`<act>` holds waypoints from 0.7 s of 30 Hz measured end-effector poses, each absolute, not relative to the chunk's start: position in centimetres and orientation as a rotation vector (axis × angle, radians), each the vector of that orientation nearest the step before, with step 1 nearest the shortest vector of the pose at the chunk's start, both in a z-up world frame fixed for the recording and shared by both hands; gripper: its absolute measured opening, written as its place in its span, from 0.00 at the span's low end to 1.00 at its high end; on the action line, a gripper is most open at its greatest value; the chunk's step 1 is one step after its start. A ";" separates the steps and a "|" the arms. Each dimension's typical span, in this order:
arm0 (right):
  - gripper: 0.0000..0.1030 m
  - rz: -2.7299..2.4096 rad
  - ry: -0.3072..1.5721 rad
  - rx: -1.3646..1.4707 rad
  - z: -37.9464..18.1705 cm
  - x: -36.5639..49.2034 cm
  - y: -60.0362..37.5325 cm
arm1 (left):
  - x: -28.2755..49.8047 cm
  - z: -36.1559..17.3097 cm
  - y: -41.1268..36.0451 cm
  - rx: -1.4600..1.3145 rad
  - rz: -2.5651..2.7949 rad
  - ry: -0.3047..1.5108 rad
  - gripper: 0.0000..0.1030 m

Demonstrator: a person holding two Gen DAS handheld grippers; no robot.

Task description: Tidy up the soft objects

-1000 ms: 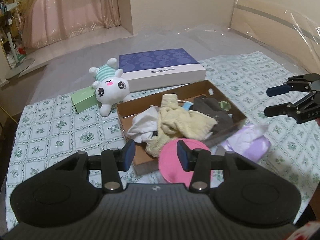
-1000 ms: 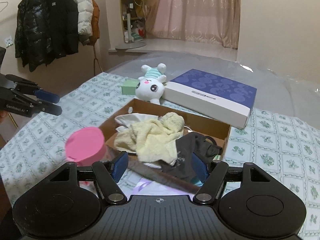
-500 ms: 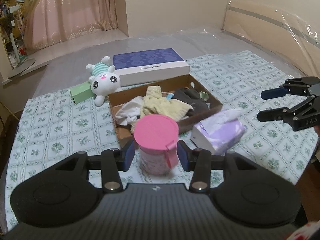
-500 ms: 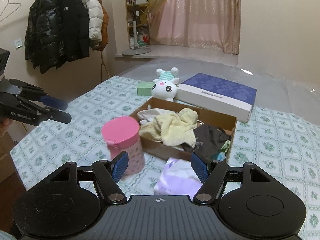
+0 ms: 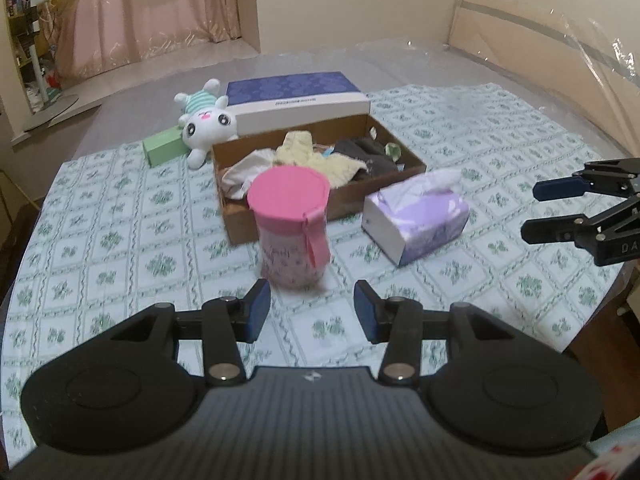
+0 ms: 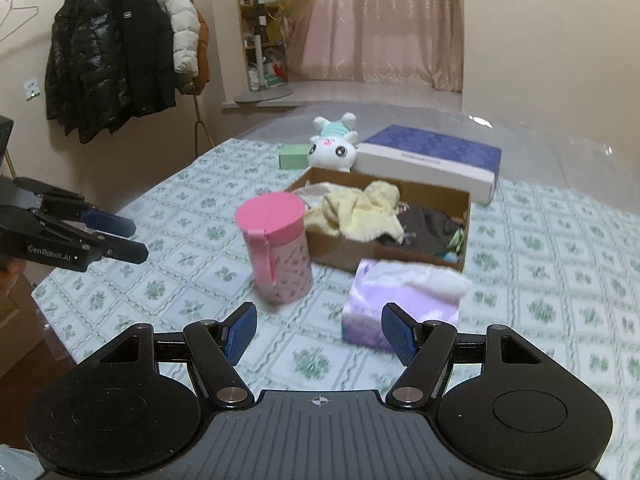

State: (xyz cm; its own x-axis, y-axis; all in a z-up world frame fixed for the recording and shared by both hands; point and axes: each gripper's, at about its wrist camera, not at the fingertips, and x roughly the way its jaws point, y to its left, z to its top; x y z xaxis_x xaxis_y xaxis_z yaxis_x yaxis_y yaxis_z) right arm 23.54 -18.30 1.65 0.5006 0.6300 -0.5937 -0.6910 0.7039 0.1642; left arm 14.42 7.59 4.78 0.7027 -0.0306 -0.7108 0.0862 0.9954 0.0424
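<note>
Several cloths (image 5: 320, 160) in cardboard box (image 5: 408, 160)

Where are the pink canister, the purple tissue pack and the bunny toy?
pink canister (image 5: 289, 197), left wrist view, on its lid.
purple tissue pack (image 5: 430, 216), left wrist view, on its top face.
bunny toy (image 6: 334, 151), right wrist view, on its white face.

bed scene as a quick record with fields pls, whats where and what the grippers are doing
surface: green-patterned white bedspread
box: open brown cardboard box holding a yellow towel, white cloth and dark garments
in front of box: pink lidded cylindrical container, upright; lilac tissue pack
behind box: white plush bunny, green carton, flat blue-topped box
left gripper: open, empty
right gripper: open, empty
</note>
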 end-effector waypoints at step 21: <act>0.67 0.647 0.781 -0.002 -0.9 17.0 -19.1 | 8.8 1.1 2.9 -0.034 -0.046 0.843 0.42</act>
State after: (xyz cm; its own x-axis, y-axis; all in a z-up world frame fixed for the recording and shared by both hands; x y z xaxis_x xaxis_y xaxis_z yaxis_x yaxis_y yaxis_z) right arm 17.04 -19.07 -0.90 0.5285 0.5411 -0.6542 -0.5426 0.8079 0.2299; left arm 8.80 2.87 1.11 0.6642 -0.0542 -0.7456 0.0274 0.9985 -0.0482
